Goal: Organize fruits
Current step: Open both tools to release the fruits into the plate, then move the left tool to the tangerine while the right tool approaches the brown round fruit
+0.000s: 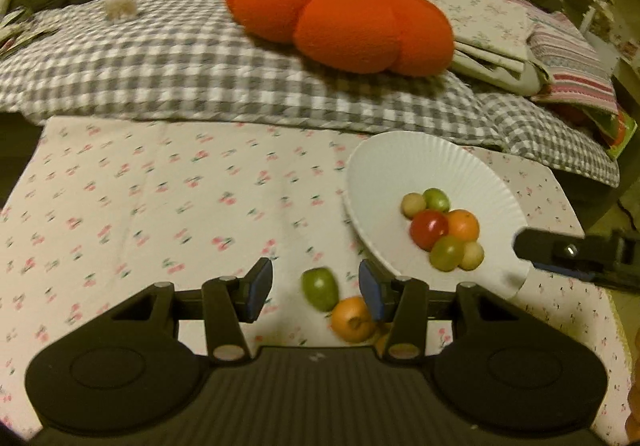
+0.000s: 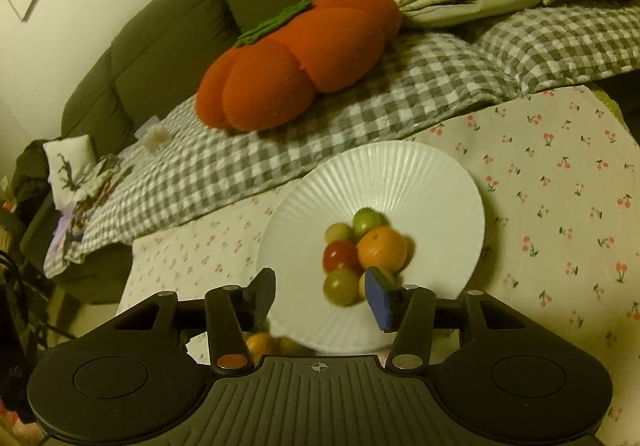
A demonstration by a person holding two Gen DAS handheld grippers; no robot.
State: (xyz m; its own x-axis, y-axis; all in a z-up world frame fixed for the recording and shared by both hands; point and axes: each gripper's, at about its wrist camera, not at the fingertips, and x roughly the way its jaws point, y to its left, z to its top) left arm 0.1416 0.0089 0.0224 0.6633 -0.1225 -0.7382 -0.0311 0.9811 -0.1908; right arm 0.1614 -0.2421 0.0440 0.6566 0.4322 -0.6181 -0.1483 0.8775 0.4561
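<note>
Left claw (image 1: 316, 288) and right claw (image 2: 320, 296) both tilt downward, jaws parted, gripping nothing.

White ribbed plate (image 2: 400, 182), cherry-print cloth (image 1: 160, 186), grey gingham blanket (image 1: 200, 66), orange pumpkin cushion (image 1: 340, 18)

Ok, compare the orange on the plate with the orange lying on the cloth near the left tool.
The orange on the plate sits packed among other fruits, touching a red one; the orange on the cloth lies off the white plate, beside only a green fruit. The plate orange shows smooth skin; the cloth orange shows its stem dimple. Both are round, orange and similar in size.
</note>
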